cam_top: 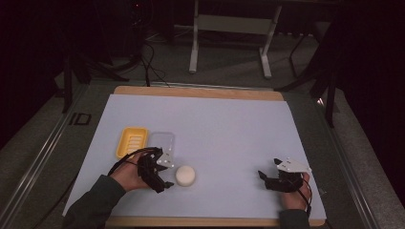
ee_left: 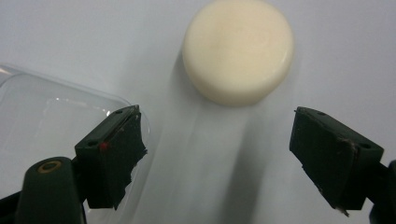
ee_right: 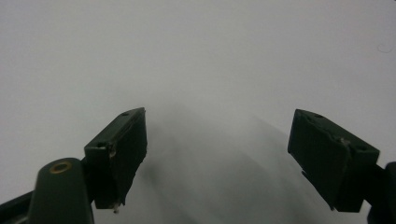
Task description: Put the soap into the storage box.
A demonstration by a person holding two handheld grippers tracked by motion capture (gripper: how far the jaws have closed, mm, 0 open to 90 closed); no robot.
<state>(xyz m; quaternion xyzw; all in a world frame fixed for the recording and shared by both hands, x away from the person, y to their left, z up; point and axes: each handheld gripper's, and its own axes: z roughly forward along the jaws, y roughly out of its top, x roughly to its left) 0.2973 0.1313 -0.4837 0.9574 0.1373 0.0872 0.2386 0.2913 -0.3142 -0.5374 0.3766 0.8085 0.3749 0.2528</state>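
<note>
Ahead of the left gripper [ee_left: 217, 158] lies a round, cream-white soap bar [ee_left: 238, 49].

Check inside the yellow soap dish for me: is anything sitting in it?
Nothing visible in the yellow soap dish: only its ridged floor shows. The round white soap bar lies on the table, ahead of the open left gripper. The dish's near inner wall is hidden.

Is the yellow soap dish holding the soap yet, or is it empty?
Empty. The yellow soap dish shows only its ridged floor; the round soap lies apart on the table, before the open left hand-held gripper.
</note>
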